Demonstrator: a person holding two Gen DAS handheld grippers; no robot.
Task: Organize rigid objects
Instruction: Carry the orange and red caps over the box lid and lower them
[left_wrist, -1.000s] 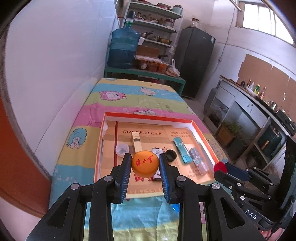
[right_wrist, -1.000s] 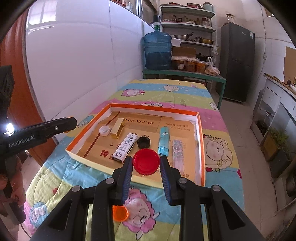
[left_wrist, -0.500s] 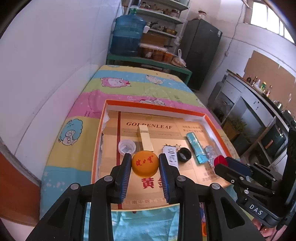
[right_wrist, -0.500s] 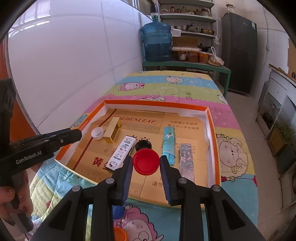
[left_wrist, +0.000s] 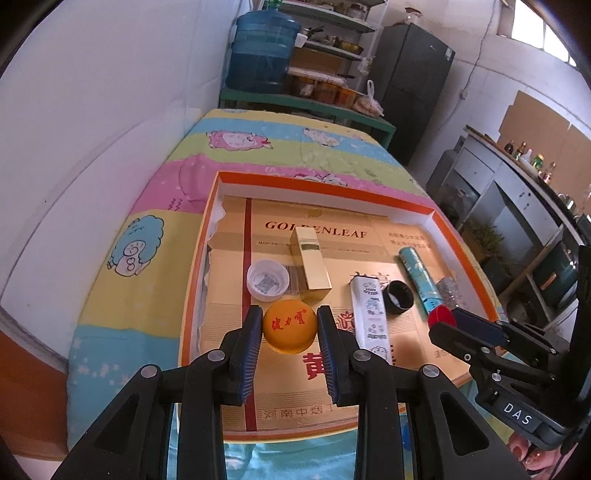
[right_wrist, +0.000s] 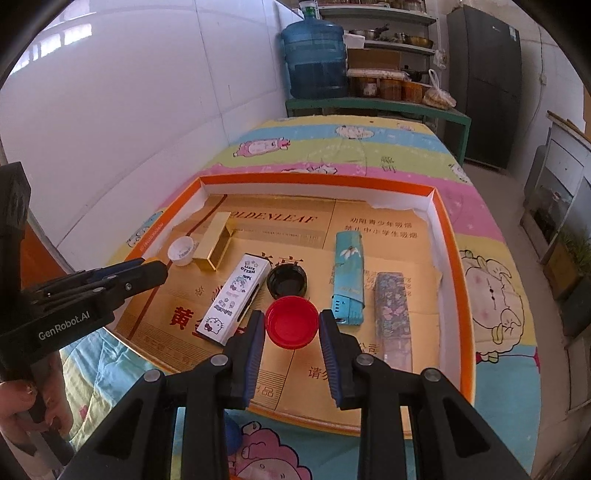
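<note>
My left gripper (left_wrist: 290, 326) is shut on an orange cap (left_wrist: 290, 326) with red characters, held over the near left part of the orange-rimmed tray (left_wrist: 325, 184). My right gripper (right_wrist: 291, 326) is shut on a red cap (right_wrist: 291, 326), held over the tray (right_wrist: 317, 181) near its front middle. In the tray lie a white cap (left_wrist: 266, 278), a gold box (left_wrist: 310, 262), a white cartoon box (right_wrist: 236, 299), a black cap (right_wrist: 287, 281), a blue lighter (right_wrist: 347, 273) and a patterned lighter (right_wrist: 391, 317). Each gripper shows in the other's view, the right gripper (left_wrist: 448, 319) and the left gripper (right_wrist: 155, 269).
The tray sits on a table with a striped cartoon cloth (right_wrist: 351, 147), against a white wall on the left. A blue cap (right_wrist: 232, 437) lies on the cloth below the tray's front rim. A water jug (right_wrist: 314, 59), shelves and a dark fridge (right_wrist: 480, 74) stand beyond the table.
Both grippers have moved forward and down over the tray, each still holding its cap. The tray and its contents look larger and nearer; the orange cap on the cloth has left the right view.
</note>
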